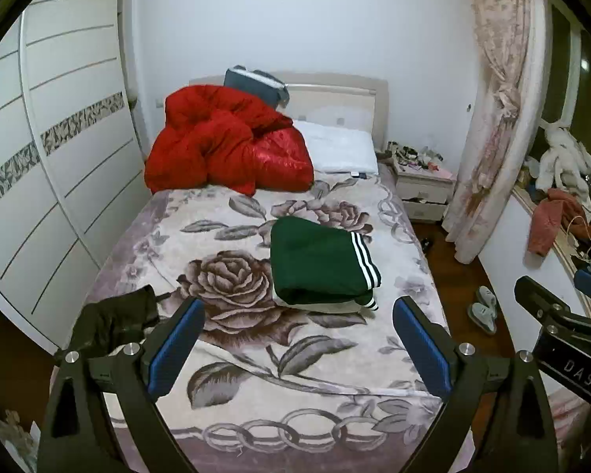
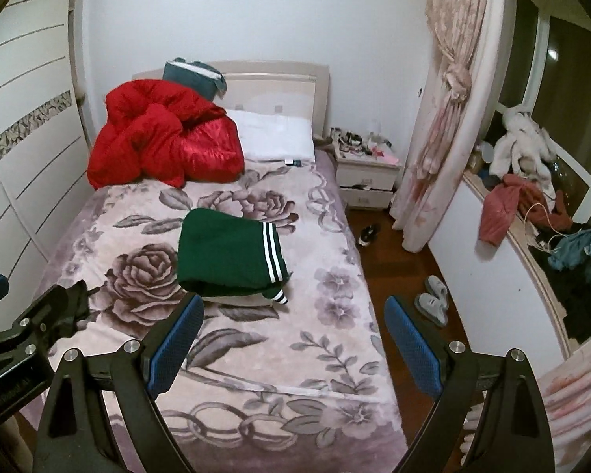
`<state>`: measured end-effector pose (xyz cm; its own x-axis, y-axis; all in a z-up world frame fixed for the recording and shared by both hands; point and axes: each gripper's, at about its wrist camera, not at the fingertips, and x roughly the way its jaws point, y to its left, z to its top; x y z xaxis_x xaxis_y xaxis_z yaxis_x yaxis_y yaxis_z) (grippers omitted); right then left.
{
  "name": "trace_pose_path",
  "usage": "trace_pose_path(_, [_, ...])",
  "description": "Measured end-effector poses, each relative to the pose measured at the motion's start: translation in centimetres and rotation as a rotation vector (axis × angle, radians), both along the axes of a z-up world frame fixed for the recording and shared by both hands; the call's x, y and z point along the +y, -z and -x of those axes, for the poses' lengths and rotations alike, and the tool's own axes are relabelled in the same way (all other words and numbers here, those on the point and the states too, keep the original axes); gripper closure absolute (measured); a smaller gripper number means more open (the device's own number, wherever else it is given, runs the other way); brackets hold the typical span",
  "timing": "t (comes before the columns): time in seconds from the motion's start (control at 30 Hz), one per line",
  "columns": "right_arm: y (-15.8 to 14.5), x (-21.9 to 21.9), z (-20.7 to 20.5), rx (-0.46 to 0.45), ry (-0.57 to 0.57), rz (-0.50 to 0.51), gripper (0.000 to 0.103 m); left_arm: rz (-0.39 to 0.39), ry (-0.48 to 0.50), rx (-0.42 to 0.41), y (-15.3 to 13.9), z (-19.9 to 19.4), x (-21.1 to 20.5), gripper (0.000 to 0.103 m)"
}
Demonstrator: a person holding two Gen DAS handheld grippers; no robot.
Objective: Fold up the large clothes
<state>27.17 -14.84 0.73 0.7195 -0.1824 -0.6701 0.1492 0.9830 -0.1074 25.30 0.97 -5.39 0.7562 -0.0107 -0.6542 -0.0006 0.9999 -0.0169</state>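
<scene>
The foot of the bed with the rose-patterned blanket [image 1: 256,414] ran off the bottom edge in both views, behind the black finger frames. A folded dark green garment with white stripes [image 1: 319,268] covered a pale layer beneath it, only a sliver of which showed. A crumpled black cloth [image 1: 114,319] lay partly behind the left hand-held gripper's blue-padded finger [image 1: 177,351]. The clutter on the small white nightstand [image 2: 364,165] was too small to identify. The red quilt [image 2: 161,138] hid the lower part of a grey-blue cushion [image 2: 193,75].
</scene>
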Motion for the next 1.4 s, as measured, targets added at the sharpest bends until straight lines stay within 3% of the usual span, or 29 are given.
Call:
trace_pose_path(0.4, [-4.4,-0.7,6.1,-0.081,-0.021,0.007,0.002,0.008,-0.030,-0.078,-2.3,3.5,-0.1,0.005])
trace_pose_path(0.77, [-6.1,-1.8,6.6,-0.099,-0.048,0.012,0.000,0.009,-0.051,-0.129,-3.2,5.1,-0.5,0.005])
trace_pose_path(1.4, [-6.9,-2.4,6.9,-0.119,-0.060,0.015,0.000,0.007,-0.042,-0.141,-4.3,6.1,-1.2,0.004])
